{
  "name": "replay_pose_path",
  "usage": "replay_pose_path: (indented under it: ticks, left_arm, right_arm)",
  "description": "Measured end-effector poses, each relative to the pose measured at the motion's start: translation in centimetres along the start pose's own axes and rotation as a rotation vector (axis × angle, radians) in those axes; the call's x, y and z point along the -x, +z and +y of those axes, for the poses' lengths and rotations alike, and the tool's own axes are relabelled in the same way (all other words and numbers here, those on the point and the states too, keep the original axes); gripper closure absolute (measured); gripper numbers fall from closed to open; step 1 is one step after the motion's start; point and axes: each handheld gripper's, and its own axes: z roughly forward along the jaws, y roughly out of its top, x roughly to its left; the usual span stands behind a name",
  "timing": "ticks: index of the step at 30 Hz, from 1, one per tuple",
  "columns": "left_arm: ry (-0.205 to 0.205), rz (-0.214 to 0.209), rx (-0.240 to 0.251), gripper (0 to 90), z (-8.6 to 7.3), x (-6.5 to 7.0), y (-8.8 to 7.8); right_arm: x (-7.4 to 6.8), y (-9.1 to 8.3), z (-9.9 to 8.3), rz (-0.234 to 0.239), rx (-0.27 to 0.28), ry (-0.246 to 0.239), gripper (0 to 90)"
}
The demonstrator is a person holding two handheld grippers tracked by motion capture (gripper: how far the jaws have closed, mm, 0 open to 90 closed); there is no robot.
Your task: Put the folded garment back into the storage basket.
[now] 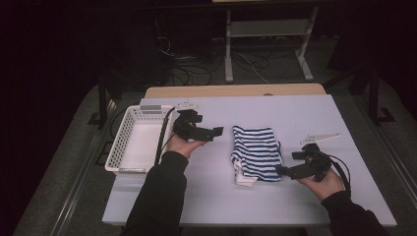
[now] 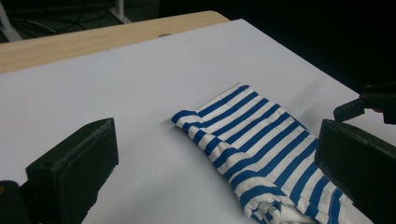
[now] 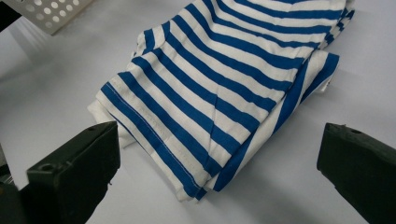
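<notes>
the folded striped shirt (image 1: 256, 153) lies on the white table (image 1: 305, 118), right of the middle, between my two grippers. my left gripper (image 1: 216, 132) hangs to its left, just off its far corner, jaws spread wide and holding nothing. my right gripper (image 1: 281, 170) sits low at the shirt's near right edge, jaws also spread, the cloth just ahead of them and not pinched. the shirt is blue and white striped, folded into a thick, slightly rumpled rectangle with white layers showing at its near end. a white perforated basket (image 1: 129, 129) stands at the far left.
</notes>
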Motion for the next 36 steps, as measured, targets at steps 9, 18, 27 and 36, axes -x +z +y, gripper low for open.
replay_pose_path:
  ticks: [9, 18, 27, 36]
  left_arm:
    - [-0.043, -0.012, -0.047, 0.0, -0.4, -0.8, 1.8]
    - [-0.072, -0.015, -0.094, 0.0, -1.0, -1.3, 3.7]
    - [-0.113, -0.03, -0.13, 0.0, -1.6, -1.6, 5.8]
    - [-0.137, -0.056, -0.159, 0.0, -2.3, -1.7, 7.6]
  right_arm:
    - [0.3, 0.6, -0.3, -0.001, -0.034, 0.031, 0.0]
    - [0.6, 1.3, -0.5, 0.009, -0.072, 0.052, 0.0]
    - [0.6, 1.7, -0.7, 0.02, -0.099, 0.069, 0.0]
    - [0.7, 2.3, -1.0, 0.042, -0.136, 0.09, 0.0]
